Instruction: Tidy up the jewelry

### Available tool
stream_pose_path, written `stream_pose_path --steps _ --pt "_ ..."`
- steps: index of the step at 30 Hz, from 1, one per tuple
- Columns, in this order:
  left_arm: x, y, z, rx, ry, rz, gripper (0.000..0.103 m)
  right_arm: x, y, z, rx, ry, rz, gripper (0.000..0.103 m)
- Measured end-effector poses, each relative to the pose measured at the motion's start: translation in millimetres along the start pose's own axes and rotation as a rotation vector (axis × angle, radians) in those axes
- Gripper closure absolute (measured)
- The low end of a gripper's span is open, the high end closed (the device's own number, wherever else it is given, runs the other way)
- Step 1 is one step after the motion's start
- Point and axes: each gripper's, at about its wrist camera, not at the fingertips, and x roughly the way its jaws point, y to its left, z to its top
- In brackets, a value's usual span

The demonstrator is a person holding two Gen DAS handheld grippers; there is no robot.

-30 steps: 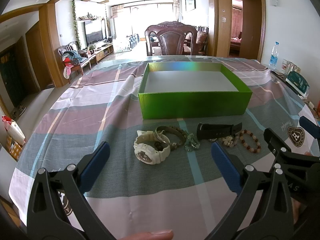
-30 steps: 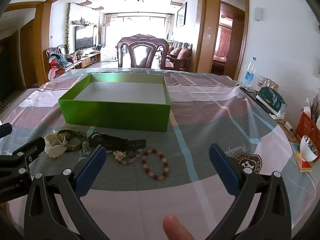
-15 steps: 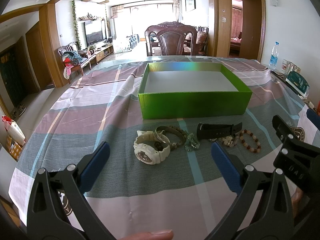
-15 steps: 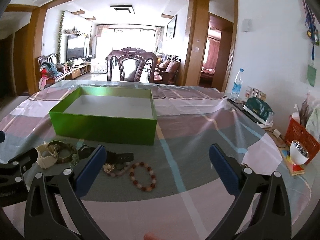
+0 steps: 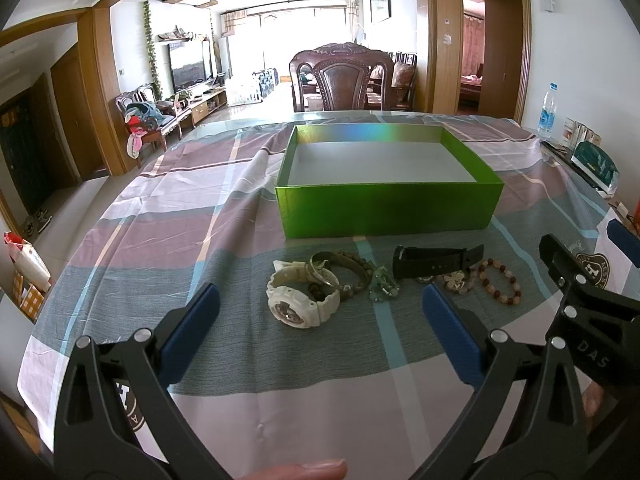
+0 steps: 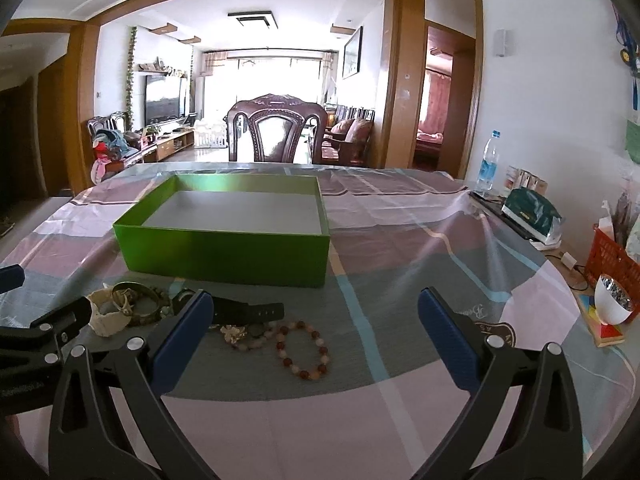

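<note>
Bare cloth (image 6: 360,420) between bracelet (image 6: 303,351) and table edge

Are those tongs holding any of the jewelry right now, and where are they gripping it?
Nothing is held. Both the left tongs and right tongs are open and empty; the watch and bracelet lie on the table.

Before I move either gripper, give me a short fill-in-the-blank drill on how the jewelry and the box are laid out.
1. The shiny green cardboard box holds ____ pieces of jewelry.
2. The white plastic wristwatch lies at the ____ end of the jewelry row in the left wrist view.
3. The red and pale beaded bracelet lies on the plaid tablecloth, ____ the box.
4. The left gripper and right gripper both have their fingers ____.

Missing words: no; left; outside; open
</note>
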Motion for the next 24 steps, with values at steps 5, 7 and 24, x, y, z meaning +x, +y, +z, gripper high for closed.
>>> stream_pose_path --steps 5,7,24 --pt "0.1 0.0 -0.2 0.001 0.0 0.001 0.003 0.6 -0.5 -1.0 0.008 0.007 0.005 0.003" --pt "-0.5 -0.3 0.5 0.001 0.0 0.001 0.003 0.1 0.6 -1.1 0.005 0.007 0.008 0.003" --pt "0.8 -1.1 -2.1 0.0 0.001 0.0 0.003 0.7 2.7 -2.0 0.005 0.024 0.023 0.003"
